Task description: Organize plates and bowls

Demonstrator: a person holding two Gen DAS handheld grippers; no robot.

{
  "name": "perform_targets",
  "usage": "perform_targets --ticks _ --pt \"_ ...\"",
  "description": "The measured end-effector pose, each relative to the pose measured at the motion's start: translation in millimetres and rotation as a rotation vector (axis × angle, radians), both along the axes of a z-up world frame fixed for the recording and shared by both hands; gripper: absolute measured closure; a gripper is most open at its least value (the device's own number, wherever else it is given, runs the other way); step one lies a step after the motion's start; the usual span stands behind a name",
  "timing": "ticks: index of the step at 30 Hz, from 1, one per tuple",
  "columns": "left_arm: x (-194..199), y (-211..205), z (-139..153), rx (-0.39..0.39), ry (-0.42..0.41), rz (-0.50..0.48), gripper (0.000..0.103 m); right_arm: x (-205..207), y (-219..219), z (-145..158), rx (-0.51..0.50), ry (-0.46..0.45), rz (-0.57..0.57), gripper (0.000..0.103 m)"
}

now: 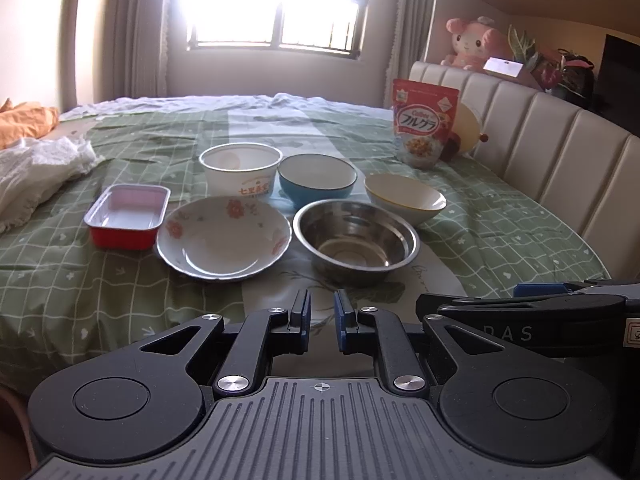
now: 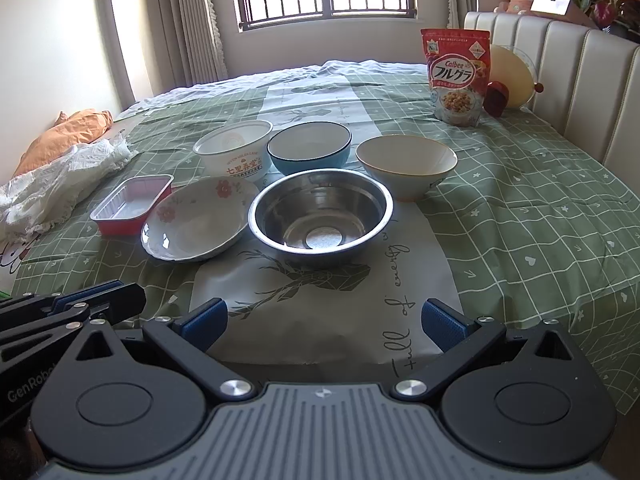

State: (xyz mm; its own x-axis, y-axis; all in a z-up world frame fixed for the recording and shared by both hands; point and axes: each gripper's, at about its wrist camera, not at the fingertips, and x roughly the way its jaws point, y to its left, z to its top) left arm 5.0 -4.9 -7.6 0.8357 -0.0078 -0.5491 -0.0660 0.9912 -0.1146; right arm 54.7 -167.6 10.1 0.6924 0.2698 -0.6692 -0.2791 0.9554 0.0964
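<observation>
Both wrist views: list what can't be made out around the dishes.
- Window, left wrist view: glare washes out everything outside.
- Round cream object, both views: partly hidden behind the cereal bag, so unidentifiable.
- White paper bowl: small print unreadable.
- Left gripper, right wrist view: cut off by the left edge.

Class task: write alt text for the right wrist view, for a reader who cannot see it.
Six empty dishes sit on a green checked bedspread: a steel bowl in front, a flowered plate and red tray beside it, three bowls behind. The open right gripper hovers nearby, holding nothing.
</observation>
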Motion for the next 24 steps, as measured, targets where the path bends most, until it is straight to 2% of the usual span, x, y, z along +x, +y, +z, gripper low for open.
perform_targets --ticks 24 --pt "0.3 2.4 1.5 -0.005 0.003 0.004 0.088 0.1 0.5 -1.2 0.000 0.004 0.000 0.000"
